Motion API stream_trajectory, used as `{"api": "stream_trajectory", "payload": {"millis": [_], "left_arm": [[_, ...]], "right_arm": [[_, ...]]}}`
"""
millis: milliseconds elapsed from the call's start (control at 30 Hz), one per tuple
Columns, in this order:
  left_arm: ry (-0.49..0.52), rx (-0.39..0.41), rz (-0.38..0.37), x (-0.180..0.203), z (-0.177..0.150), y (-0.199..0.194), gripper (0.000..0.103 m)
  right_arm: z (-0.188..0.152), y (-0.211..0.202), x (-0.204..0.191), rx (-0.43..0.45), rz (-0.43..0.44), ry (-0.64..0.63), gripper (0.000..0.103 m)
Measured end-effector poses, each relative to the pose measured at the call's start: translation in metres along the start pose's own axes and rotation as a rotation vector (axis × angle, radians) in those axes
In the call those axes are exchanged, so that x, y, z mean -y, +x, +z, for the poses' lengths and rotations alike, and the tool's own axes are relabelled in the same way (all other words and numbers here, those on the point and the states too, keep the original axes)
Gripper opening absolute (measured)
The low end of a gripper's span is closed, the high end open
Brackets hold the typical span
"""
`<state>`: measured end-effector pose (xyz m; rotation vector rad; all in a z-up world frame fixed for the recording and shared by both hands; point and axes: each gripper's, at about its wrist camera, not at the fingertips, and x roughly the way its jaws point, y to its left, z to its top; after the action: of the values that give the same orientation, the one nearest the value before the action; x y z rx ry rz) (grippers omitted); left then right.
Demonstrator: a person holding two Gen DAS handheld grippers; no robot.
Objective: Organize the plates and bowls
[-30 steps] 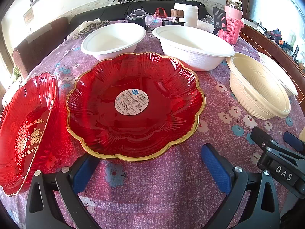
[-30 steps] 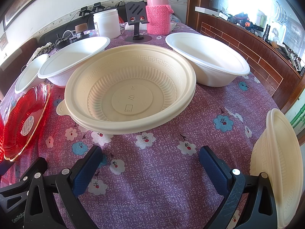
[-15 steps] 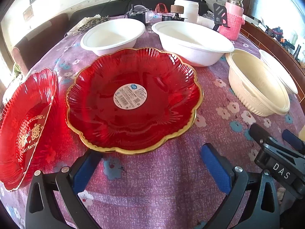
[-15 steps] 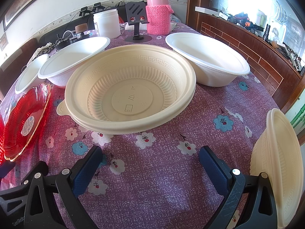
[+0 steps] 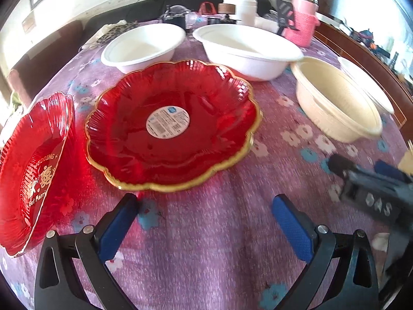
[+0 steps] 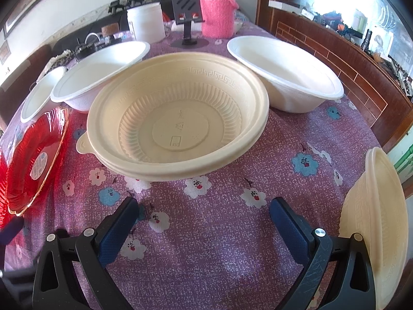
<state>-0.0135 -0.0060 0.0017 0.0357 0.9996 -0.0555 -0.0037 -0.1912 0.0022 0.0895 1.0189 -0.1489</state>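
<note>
A red gold-rimmed plate (image 5: 175, 126) with a round label lies on the purple flowered tablecloth just ahead of my open, empty left gripper (image 5: 204, 217). A second red plate (image 5: 33, 170) with gold lettering lies at the left edge. Two white bowls (image 5: 144, 46) (image 5: 247, 49) stand behind the plate. A cream bowl (image 6: 178, 113) stands right in front of my open, empty right gripper (image 6: 201, 219). Another cream bowl (image 6: 376, 222) sits at the right edge. A third white bowl (image 6: 286, 72) stands behind at the right.
At the table's far end stand a pink-sleeved flask (image 6: 218, 7), a white jar (image 6: 145, 22), a black phone stand (image 6: 187, 13) and cables. A wooden cabinet (image 6: 348, 59) runs along the right. The right gripper's body (image 5: 374, 193) shows in the left wrist view.
The left gripper has pulled back and risen a little, so the red plate looks farther away. The right gripper has barely moved.
</note>
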Motion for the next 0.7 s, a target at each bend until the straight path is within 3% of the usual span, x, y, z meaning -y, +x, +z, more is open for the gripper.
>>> {"api": "stream_trajectory", "payload": {"millis": [333,367,433,500,633,700], "left_arm": [[-0.01,-0.018,-0.014,-0.004,0.0,-0.004,0.103],[-0.031,-0.009,-0.044,-0.007,-0.002,-0.009,0.098],[-0.08,0.041,-0.121,-0.019,-0.007,-0.029,0.093],[-0.101,0.13,-0.142,-0.031,-0.012,-0.058,0.093],[-0.096,0.387,-0.083,-0.046,-0.025,-0.125,0.093],[-0.083,0.44,-0.083,-0.048,-0.025,-0.143,0.101]], "right_arm": [[0.003,0.0,-0.007,0.01,-0.04,0.002,0.102],[0.002,-0.001,-0.007,0.009,-0.032,0.004,0.102],[-0.002,-0.007,-0.007,0.016,0.017,0.015,0.102],[-0.009,-0.017,-0.01,0.054,0.043,0.006,0.102],[-0.017,-0.049,-0.026,0.156,0.103,-0.054,0.102],[-0.02,-0.068,-0.031,0.203,0.177,-0.067,0.102]]}}
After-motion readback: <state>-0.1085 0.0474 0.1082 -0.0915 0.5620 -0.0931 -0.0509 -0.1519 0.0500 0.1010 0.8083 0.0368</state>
